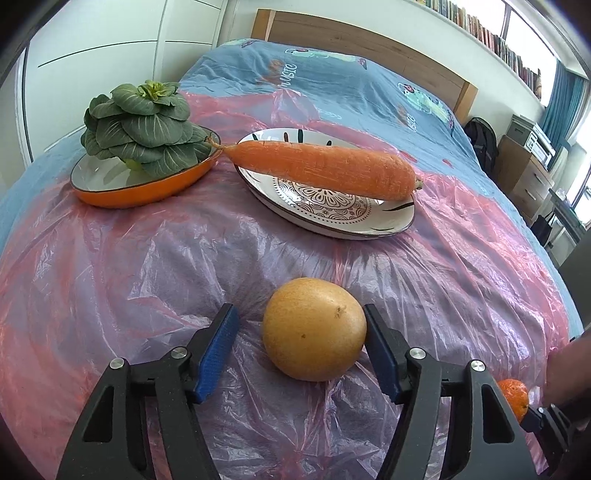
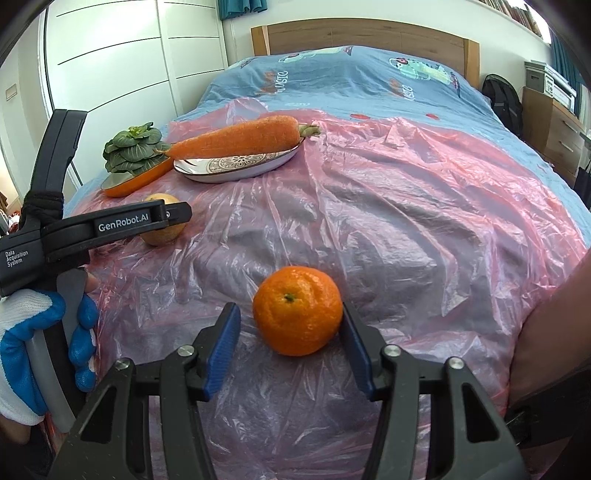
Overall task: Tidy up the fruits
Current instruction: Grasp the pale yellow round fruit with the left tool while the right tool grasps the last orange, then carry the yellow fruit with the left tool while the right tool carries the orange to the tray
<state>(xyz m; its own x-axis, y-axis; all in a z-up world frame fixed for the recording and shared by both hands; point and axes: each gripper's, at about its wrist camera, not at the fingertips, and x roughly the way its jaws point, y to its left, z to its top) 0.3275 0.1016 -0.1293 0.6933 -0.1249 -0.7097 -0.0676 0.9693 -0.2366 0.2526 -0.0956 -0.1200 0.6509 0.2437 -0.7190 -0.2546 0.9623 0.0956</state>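
You had both sets of jaws wide, left gripper [image 1: 301, 325] bracketing the yellow pear [image 1: 314, 328], right gripper [image 2: 290, 325] the mandarin [image 2: 297, 310], lined up to close on them.

Bed [image 2: 351, 81], wooden headboard [image 2: 365, 37], white wardrobe [image 2: 110, 55], bright window [image 1: 532, 33]

Two plates [image 1: 334, 225], one carrot [image 1: 325, 168], two fruits [image 1: 314, 328].

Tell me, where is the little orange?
In the right wrist view the little orange sits on the pink plastic sheet, between the open right tongs.
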